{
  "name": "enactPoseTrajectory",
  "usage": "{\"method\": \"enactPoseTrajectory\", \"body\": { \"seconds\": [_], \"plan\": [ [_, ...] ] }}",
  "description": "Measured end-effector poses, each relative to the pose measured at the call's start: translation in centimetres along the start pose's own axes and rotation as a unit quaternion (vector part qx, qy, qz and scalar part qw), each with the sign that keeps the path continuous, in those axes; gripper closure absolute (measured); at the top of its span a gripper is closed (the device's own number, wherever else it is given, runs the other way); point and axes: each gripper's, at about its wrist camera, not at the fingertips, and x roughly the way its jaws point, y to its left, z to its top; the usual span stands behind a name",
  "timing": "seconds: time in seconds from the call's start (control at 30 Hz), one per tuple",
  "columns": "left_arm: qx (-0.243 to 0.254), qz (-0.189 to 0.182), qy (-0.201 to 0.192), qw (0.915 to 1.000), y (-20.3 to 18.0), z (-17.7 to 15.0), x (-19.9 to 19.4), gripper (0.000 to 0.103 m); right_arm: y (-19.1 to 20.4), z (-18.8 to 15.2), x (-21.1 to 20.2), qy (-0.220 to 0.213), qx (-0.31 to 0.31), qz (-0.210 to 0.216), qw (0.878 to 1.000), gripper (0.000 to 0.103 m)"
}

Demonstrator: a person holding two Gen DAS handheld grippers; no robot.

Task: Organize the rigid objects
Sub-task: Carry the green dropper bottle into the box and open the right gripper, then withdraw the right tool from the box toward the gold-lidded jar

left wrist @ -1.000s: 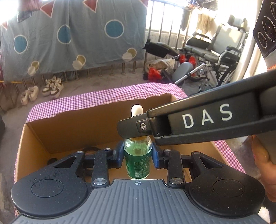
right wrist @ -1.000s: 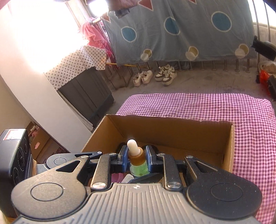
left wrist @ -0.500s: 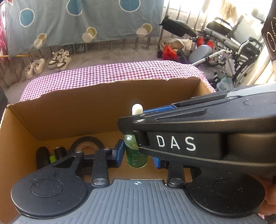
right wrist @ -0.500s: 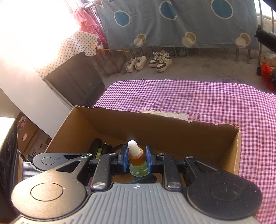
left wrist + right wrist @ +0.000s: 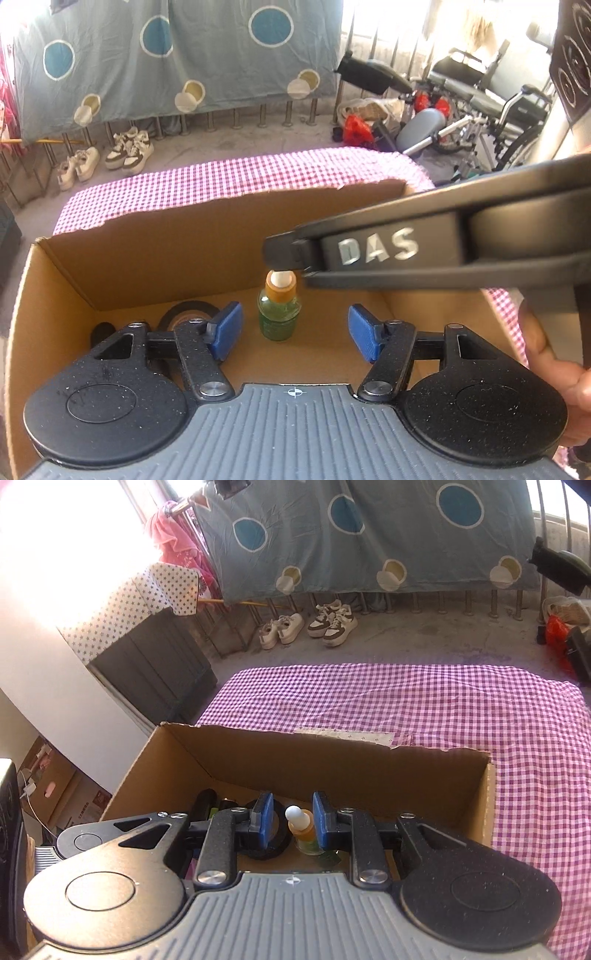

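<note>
A small green dropper bottle [image 5: 279, 317] with an orange collar and white bulb stands upright on the floor of the cardboard box [image 5: 207, 243]. My left gripper [image 5: 294, 331] straddles it, its jaws opening, and both blue pads stand well clear of the glass. From the right, one finger [image 5: 291, 254] of my right gripper reaches in over the bulb. In the right wrist view the right gripper [image 5: 293, 819] has a narrow gap with the bottle [image 5: 301, 830] top inside. A gap shows on its left side, so the pads do not press on it.
A black tape roll [image 5: 186, 314] and dark cylinders [image 5: 101, 330] lie at the box's left end. The box sits on a pink checked cloth [image 5: 443, 701]. A hand [image 5: 546, 354] holds the right gripper at the box's right side. Shoes and a wheelchair stand beyond the table.
The left jaws have opened and let go of the bottle, which now stands on the box floor. The right gripper, earlier shut on the orange collar, now sits up at the bulb.
</note>
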Motion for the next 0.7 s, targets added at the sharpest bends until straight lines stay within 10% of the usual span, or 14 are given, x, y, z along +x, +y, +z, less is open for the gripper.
{"method": "enactPoseTrajectory", "body": {
  "seconds": [0.4,0.7],
  "plan": [
    [0.024,-0.023,-0.080,0.9962,-0.4,-6.0,-12.7,0.005,2.8,-9.0,-15.0,-0.117,0.047,0.064,0.990,0.064],
    [0.018,-0.006,-0.072,0.9972,1.3,-14.5,-15.6,0.001,5.8,-18.0,-15.3,-0.105,0.069,0.078,0.989,0.043]
  ]
}}
